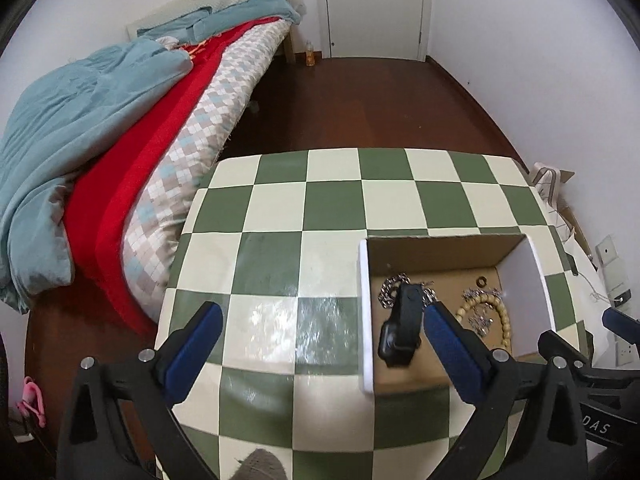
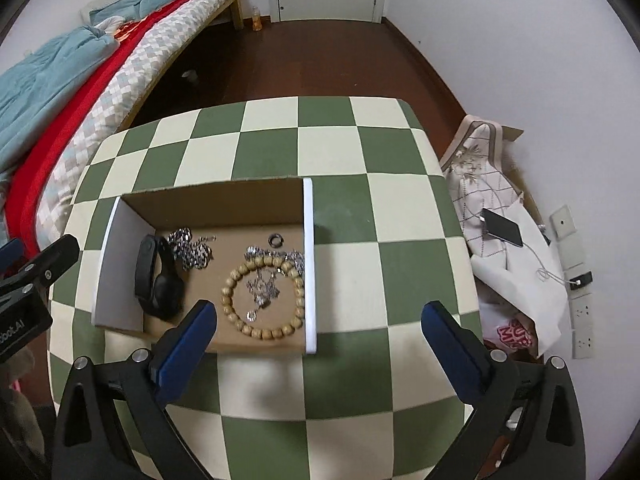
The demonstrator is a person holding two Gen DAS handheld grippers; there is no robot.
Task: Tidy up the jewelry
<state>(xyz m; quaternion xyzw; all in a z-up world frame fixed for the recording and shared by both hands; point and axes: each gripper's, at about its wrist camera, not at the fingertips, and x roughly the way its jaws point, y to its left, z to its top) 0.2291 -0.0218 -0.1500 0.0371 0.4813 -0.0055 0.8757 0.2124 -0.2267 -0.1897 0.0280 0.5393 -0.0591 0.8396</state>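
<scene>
An open cardboard box [image 2: 216, 204] with white side walls sits on the green-and-cream checkered table [image 2: 340, 152]. Inside lie a black smart band [image 2: 154, 276], a silver chain [image 2: 192, 250], a wooden bead bracelet [image 2: 262, 300] around a small silver piece [image 2: 262, 286], and a small dark ring [image 2: 275, 240]. My right gripper [image 2: 320, 344] is open and empty, above the box's near right corner. My left gripper [image 1: 320, 350] is open and empty, over the box's left white wall [image 1: 366, 320]. The band [image 1: 402, 326], chain [image 1: 390, 290] and bracelet [image 1: 496, 312] also show there.
A bed [image 1: 120, 132] with blue and red bedding stands left of the table. Right of the table lie a cloth pile, a phone [image 2: 502, 226] on a charging cable and wall sockets [image 2: 582, 312]. A bottle [image 1: 310, 54] stands on the wooden floor by the door.
</scene>
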